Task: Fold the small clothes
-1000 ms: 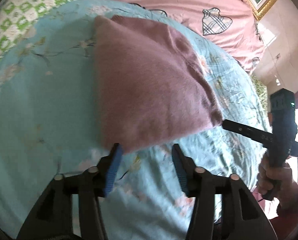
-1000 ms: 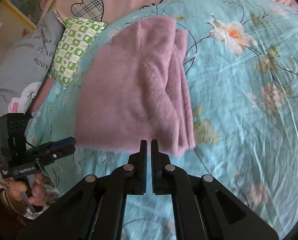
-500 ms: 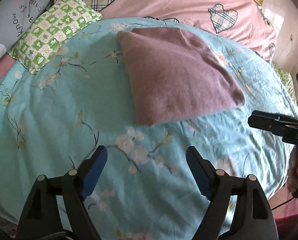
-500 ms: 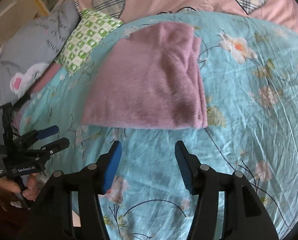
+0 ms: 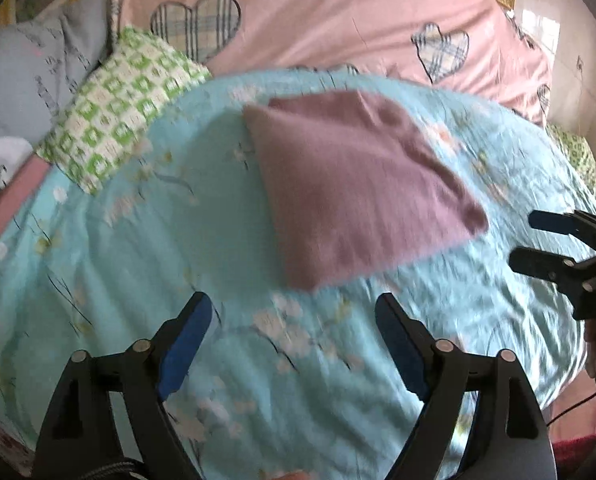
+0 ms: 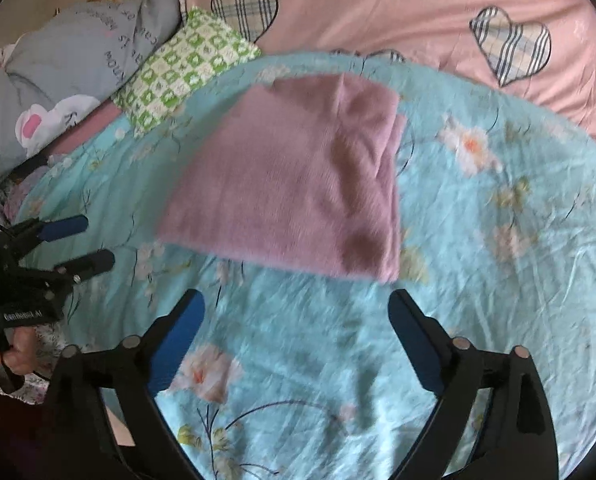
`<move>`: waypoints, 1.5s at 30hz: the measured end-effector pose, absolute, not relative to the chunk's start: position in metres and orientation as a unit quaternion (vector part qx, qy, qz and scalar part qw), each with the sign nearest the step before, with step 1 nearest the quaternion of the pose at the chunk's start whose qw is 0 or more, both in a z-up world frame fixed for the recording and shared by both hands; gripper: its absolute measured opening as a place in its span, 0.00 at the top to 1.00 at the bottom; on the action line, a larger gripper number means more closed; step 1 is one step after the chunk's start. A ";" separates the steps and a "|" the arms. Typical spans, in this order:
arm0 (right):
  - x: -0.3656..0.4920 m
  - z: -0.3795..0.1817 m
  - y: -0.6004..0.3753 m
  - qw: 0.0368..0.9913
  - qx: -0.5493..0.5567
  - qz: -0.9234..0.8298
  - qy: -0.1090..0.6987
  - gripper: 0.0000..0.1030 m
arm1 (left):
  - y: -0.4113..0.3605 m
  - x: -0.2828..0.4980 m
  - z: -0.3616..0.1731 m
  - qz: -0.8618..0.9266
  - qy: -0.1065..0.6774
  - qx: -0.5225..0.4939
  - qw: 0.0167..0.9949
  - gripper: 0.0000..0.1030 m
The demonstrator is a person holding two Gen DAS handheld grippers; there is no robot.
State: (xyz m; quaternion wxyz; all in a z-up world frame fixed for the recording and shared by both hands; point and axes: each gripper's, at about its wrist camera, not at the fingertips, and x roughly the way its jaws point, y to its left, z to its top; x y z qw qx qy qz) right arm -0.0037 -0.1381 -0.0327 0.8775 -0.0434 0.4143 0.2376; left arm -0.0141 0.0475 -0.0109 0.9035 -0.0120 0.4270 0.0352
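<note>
A folded mauve knitted garment lies flat on the turquoise flowered bedspread. My left gripper hovers short of the garment's near edge, its jaws opening wide with only bedspread between them. My right gripper also hangs just short of the garment's near edge, jaws opening wide, nothing between its blue pads. Each gripper shows at the side of the other's view: the right gripper and the left gripper, each held by a hand.
A green-and-white checked pillow lies at the back left, a grey printed pillow beyond it. A pink quilt with plaid hearts runs along the back. The bedspread's edge falls away near the hands.
Both grippers let go of the garment's near edge, opened wide and drew back and up. The right went from shut to wide open. The garment now lies flat and folded.
</note>
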 end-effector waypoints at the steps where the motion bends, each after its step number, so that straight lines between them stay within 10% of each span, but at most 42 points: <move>1: -0.002 -0.028 -0.140 0.880 -0.043 0.236 0.409 0.03 | 0.049 -0.012 -0.007 0.037 0.422 -0.011 0.906 0.17; 45: 0.050 -0.050 -0.131 0.862 -0.017 0.242 0.446 0.00 | 0.028 0.048 -0.034 0.089 0.446 0.015 0.891 0.13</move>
